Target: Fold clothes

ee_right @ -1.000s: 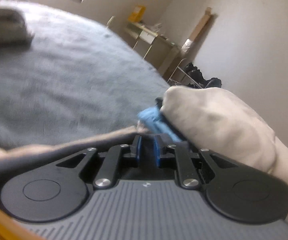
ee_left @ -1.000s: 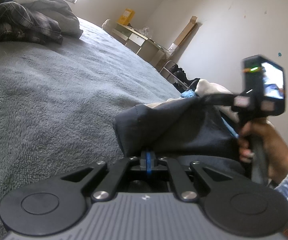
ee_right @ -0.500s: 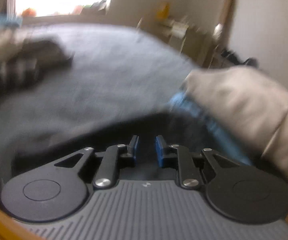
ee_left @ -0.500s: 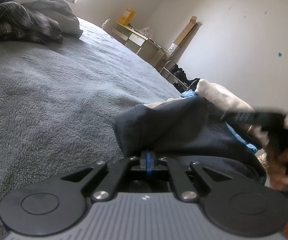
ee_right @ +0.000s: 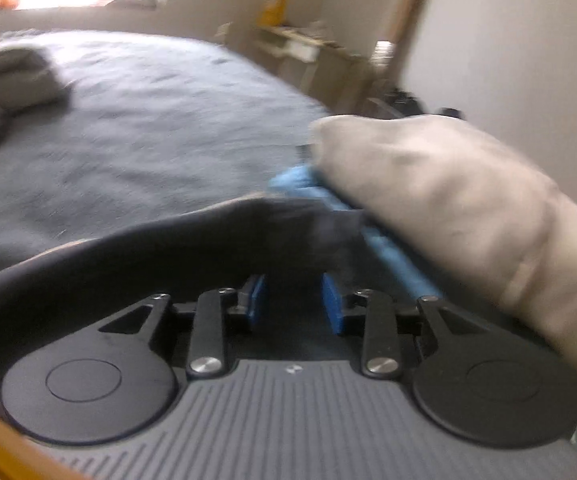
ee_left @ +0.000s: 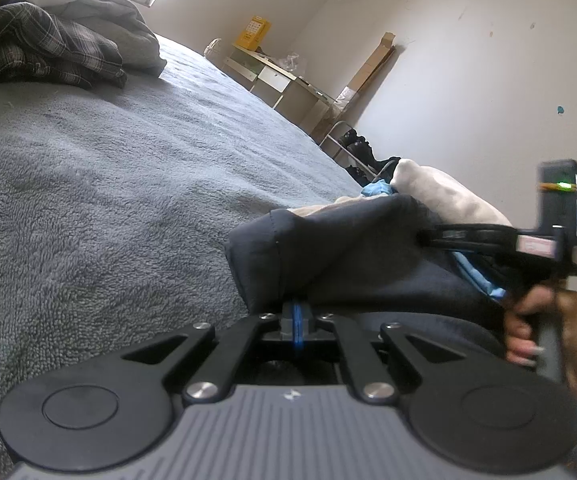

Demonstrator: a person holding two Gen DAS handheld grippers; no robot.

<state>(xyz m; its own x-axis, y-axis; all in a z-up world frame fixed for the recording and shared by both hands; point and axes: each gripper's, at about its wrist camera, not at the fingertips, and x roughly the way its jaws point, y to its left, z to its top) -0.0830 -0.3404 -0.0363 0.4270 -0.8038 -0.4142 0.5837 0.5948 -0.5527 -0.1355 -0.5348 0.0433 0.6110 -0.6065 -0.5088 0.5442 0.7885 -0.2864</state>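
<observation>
A dark navy garment (ee_left: 340, 248) lies on the grey bed blanket (ee_left: 108, 184). My left gripper (ee_left: 297, 312) is shut on its near edge. My right gripper (ee_right: 293, 300) is open, its blue pads (ee_right: 330, 304) apart around a fold of the same dark garment (ee_right: 168, 240). In the left wrist view the right gripper (ee_left: 428, 237) reaches into the garment's far side, fingertips hidden in the cloth. A cream garment (ee_right: 448, 200) and a light blue cloth (ee_right: 368, 236) lie just behind.
A pile of clothes with a plaid shirt (ee_left: 40, 52) and grey fabric (ee_left: 120, 28) sits at the far left of the bed. A desk (ee_left: 284, 80), a cardboard strip (ee_left: 368, 68) and shoes (ee_left: 356, 144) stand by the wall beyond the bed's right edge.
My right gripper swung away to the right and came back to the dark garment, with its jaws now wider apart. My left gripper has stayed shut on the garment's edge.
</observation>
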